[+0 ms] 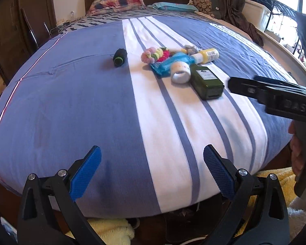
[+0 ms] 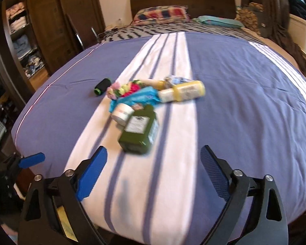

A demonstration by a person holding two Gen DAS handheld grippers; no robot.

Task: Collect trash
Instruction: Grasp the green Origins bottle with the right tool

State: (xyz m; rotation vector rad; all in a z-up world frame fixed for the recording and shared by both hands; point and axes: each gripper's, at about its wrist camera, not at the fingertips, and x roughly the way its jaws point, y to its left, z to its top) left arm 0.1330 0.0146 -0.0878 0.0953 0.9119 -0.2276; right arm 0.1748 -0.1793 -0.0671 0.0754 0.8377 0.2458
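Trash items cluster mid-bed on the white stripe of the bedspread (image 2: 234,102): green bottle (image 2: 139,129) nearest, tape roll (image 2: 122,112) touching it. Both the right gripper (image 2: 153,173) and left gripper (image 1: 152,171) gape, empty. Advice: approach the bottle squarely, straddling its narrow sides.

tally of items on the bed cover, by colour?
Green: 1, dark green square bottle
Yellow: 1, yellow plastic bottle with white cap
White: 1, white round jar
Blue: 1, blue plastic packet
Black: 1, black spool
Multicolour: 1, fluffy scrunchie bundle
Total: 6

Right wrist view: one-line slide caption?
Open right gripper above striped bedspread, facing dark green bottle and clutter.
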